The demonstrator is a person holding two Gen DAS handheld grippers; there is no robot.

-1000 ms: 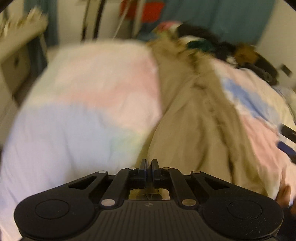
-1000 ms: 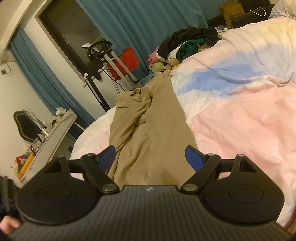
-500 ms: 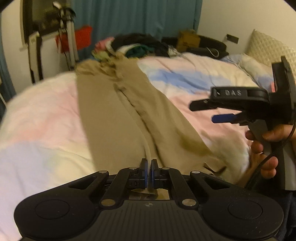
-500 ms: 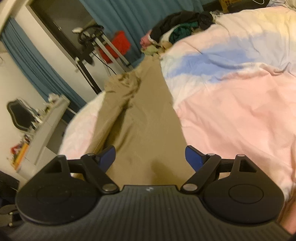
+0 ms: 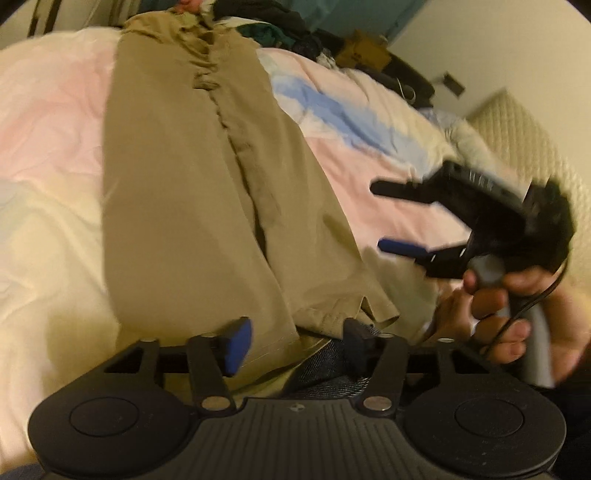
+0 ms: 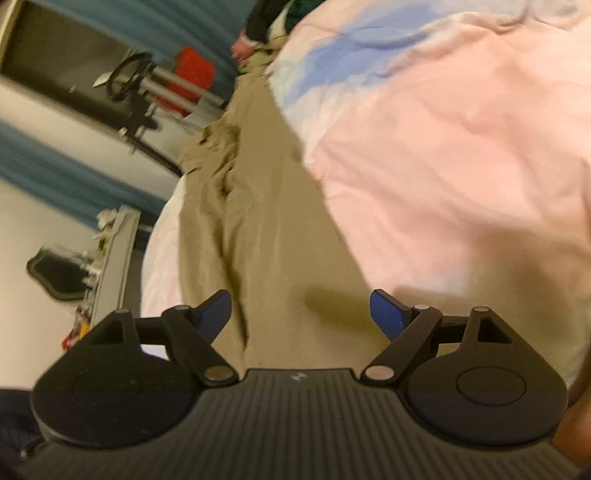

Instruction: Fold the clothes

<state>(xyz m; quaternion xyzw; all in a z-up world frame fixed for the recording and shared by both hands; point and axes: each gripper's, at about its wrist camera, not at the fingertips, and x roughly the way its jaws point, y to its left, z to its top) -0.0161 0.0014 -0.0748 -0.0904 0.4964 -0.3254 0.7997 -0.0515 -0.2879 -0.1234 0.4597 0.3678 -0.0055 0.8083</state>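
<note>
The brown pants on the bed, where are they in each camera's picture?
Left wrist view: the brown pants run from top centre down to the open left gripper.
Right wrist view: the pants run up the middle-left from the open right gripper.
Shared landmark: the blue patch on the bedcover.

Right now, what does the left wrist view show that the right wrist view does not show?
Only the left wrist view shows the right gripper from outside, open, held by a hand above the bedcover, and the hem of the khaki trousers near the open left gripper. Only the right wrist view shows the red object, the exercise machine and the cluttered shelf. Both views show the trousers lying lengthwise on the pink and blue bedcover, with a clothes pile at the far end.
</note>
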